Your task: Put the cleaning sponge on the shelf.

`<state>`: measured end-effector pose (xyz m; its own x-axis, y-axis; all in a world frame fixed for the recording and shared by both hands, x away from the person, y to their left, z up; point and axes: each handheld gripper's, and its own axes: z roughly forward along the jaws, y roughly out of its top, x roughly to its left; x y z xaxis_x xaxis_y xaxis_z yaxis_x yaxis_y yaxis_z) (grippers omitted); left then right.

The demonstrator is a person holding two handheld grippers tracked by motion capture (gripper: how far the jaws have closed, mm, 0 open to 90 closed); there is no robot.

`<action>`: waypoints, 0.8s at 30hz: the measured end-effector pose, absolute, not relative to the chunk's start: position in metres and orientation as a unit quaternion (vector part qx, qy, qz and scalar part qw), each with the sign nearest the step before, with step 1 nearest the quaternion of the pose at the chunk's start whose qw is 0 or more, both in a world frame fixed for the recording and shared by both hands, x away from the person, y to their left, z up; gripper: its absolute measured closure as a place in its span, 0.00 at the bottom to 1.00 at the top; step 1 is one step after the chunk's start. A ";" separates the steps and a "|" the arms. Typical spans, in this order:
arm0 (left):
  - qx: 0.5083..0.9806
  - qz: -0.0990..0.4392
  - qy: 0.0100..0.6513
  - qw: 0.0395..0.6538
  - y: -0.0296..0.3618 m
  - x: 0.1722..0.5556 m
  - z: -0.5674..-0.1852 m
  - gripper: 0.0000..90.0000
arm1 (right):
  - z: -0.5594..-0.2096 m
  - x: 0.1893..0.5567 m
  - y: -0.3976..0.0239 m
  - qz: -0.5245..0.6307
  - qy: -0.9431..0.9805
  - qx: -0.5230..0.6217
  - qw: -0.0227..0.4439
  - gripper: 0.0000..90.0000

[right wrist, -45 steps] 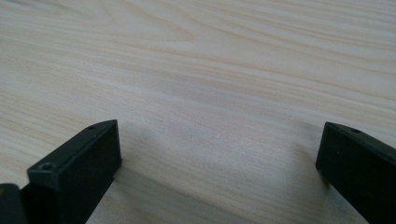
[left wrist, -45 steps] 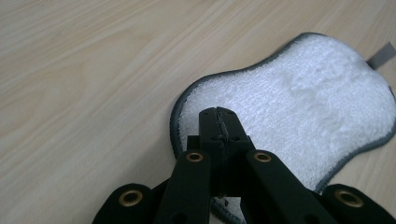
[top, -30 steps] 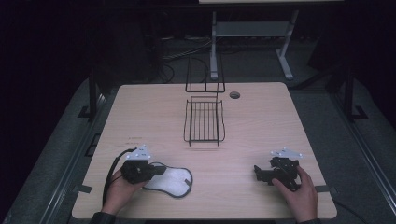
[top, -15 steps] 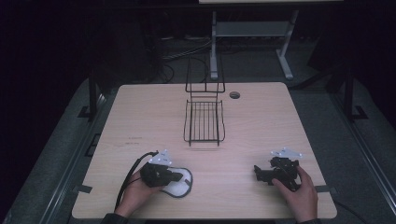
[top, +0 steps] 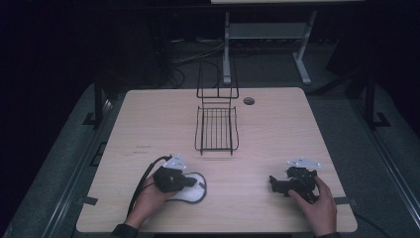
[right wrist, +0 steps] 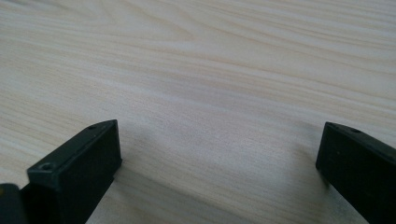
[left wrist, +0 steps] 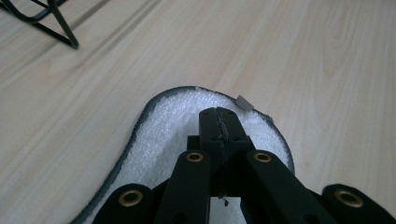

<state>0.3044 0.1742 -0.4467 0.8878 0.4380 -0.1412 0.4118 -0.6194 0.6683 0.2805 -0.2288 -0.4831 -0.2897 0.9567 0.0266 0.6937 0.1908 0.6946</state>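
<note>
Just white, dark-edged cloth (left wrist: 163,135), flat

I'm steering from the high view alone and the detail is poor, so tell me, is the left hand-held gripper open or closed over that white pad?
Observer: The left hand-held gripper has its jaws pressed together; the left gripper view shows them over the white pad, though whether they pinch it is hidden.
Operator: What is the pad made of?
Observer: A fluffy, towel-like fabric with a dark grey trimmed edge and a small grey tag at its rim.
Operator: And the right one?
Observer: The right hand-held gripper has its jaws spread wide, with bare wooden table between them.
</note>
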 end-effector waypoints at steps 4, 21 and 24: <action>0.897 0.019 0.239 0.370 0.172 0.314 -0.448 1.00 | -0.483 0.280 -0.229 0.308 0.741 0.556 0.213 0.00; 0.892 0.022 0.245 0.380 0.164 0.337 -0.448 1.00 | -0.483 0.280 -0.229 0.308 0.741 0.556 0.214 0.00; 0.886 0.019 0.249 0.390 0.169 0.336 -0.445 0.99 | -0.483 0.280 -0.229 0.308 0.742 0.556 0.214 0.00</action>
